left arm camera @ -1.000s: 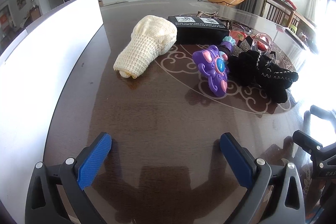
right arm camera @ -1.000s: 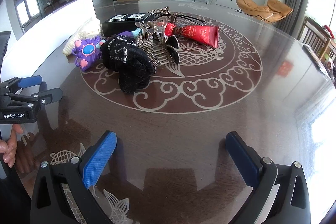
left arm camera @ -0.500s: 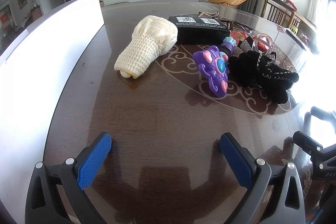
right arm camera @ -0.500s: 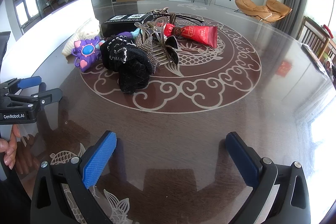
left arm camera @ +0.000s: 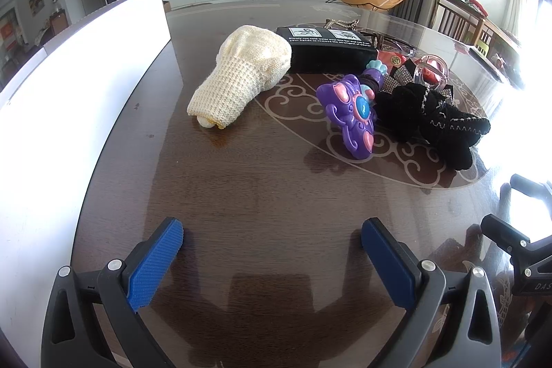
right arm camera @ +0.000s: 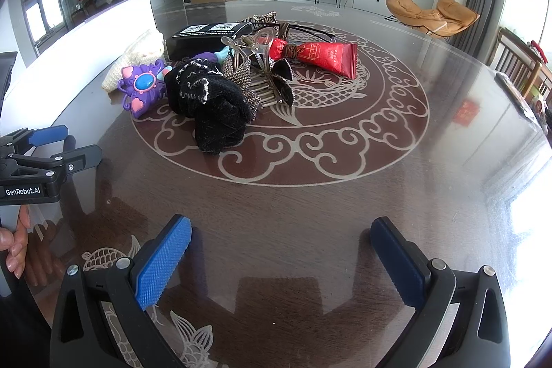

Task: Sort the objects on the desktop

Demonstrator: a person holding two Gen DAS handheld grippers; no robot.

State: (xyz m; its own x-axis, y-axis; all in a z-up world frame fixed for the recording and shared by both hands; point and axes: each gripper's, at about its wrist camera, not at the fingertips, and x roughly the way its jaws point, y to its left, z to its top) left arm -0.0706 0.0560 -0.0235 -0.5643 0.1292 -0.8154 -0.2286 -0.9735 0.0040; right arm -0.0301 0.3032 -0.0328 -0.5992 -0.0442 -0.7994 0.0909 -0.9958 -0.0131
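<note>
1. a tall white panel (left arm camera: 69, 99) stands along the far left edge of the dark, glossy tabletop (left arm camera: 262, 181).
2. the left gripper (left arm camera: 272, 231) hovers low over bare tabletop, its blue pads spread wide with nothing between them; in the right wrist view a hand (right arm camera: 13, 247) grips its handle at the left edge.
3. a cream knitted piece (left arm camera: 241, 75) lies nearest the panel, its narrow end pointing toward the left gripper and its wide end touching a black box (left arm camera: 327, 52) with white labels.
4. right of the knit, a purple butterfly-shaped toy (left arm camera: 352, 112) with pink hearts and a blue centre rests on the edge of the round scroll pattern inlaid in the tabletop.
5. a black knitted item with pale stitching (right arm camera: 210, 106) lies against the toy's right side, toward the near rim of the pile.
6. behind it sits a tangle of hair clips (right arm camera: 258, 71), some studded, one clear, touching the black knit.
7. a red tube-shaped packet (right arm camera: 321, 57) lies at the right of the pile, over the fish design, with a pair of glasses (right arm camera: 303, 30) just behind it.
8. the right gripper (right arm camera: 281, 238) is held over empty tabletop well short of the pile, its pads wide apart and holding nothing.
</note>
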